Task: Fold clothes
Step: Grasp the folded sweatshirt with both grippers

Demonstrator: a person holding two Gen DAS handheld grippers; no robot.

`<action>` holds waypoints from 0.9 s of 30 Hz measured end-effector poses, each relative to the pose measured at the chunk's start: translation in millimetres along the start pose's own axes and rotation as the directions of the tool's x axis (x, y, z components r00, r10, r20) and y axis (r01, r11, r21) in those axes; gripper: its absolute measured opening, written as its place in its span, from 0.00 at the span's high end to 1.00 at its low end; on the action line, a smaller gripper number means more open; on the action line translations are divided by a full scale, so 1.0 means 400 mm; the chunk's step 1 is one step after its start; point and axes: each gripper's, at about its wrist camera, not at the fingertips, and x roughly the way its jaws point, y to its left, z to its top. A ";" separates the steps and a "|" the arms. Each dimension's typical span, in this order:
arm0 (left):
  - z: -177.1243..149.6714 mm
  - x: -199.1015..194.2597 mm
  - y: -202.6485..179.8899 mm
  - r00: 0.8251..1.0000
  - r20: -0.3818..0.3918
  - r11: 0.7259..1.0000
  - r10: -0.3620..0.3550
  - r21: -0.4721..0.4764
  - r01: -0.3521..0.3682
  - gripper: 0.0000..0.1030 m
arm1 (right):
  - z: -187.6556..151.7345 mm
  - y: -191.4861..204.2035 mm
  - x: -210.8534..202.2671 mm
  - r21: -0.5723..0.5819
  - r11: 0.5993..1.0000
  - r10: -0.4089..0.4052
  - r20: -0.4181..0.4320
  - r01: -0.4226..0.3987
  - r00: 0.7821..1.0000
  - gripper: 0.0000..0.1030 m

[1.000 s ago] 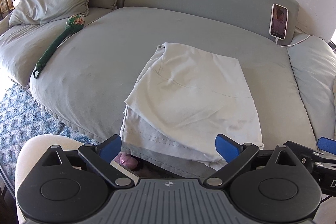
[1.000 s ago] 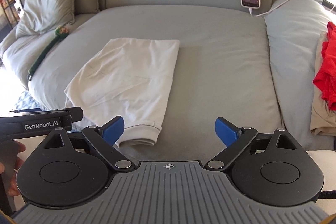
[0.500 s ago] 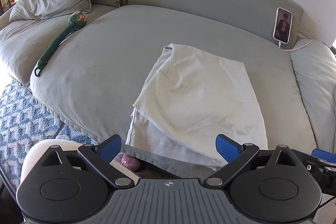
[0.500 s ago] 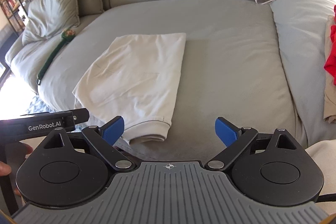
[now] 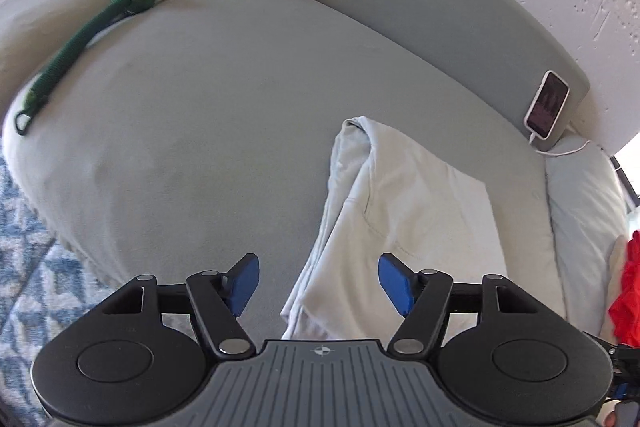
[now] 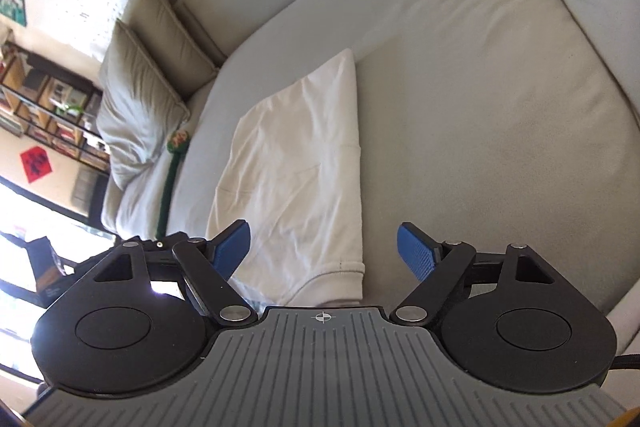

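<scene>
So right now both grippers sit at the near edge of the sofa seat [image 5: 224, 131] with their blue pads spread apart, holding nothing. The pale folded garment [image 5: 404, 211] lies flat on the grey cushion, already folded lengthwise, I'd say, with its long axis running away from the grippers toward the backrest. From the left gripper [image 5: 318, 281] the cloth's near left corner is directly ahead between the open fingers, and most of the fabric spreads off to the right of centre. From the right gripper [image 6: 324, 251] it's the mirror case: the ribbed hem corner of the garment [image 6: 296, 171] sits just in front of the gap, and the rest of the fabric trails off to the left. So each gripper is lined up on its own near corner, neither really closer than the other as far as I can tell, and I can't tell if the pads touch the cloth yet. My guess is the next move is pinching those two near corners and carrying them forward along that long axis to halve it. The hem looks layered, so grabbing only the top layer seems the likely slip-up. Other stuff around: a green knitted toy [image 5: 86, 31] far left, a phone [image 5: 547, 103] leaning on the backrest, and something red [image 5: 627, 303] at the right edge.
</scene>
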 end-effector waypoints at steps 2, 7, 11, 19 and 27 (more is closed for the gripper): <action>0.012 0.033 0.004 0.999 -0.014 0.999 -0.036 0.001 0.036 0.36 | 0.024 -0.022 0.033 0.040 0.999 0.028 -0.013 -0.027 1.000 0.25; 0.030 0.099 -0.005 0.990 -0.055 0.990 -0.131 0.052 0.134 0.33 | 0.067 -0.074 0.105 0.135 0.987 0.090 -0.007 -0.088 0.996 0.26; 0.045 0.144 -0.015 0.964 -0.118 0.967 -0.237 0.067 0.246 0.34 | 0.099 -0.105 0.166 0.160 0.982 0.104 -0.020 -0.099 0.994 0.32; 0.078 0.223 -0.034 0.912 -0.240 0.930 -0.331 0.081 0.359 0.34 | 0.170 -0.123 0.274 0.142 0.980 0.148 -0.070 -0.137 0.987 0.47; 0.075 0.272 -0.079 0.902 -0.260 0.919 -0.343 0.103 0.380 0.30 | 0.224 -0.101 0.376 0.093 0.990 0.116 -0.064 -0.110 0.991 0.56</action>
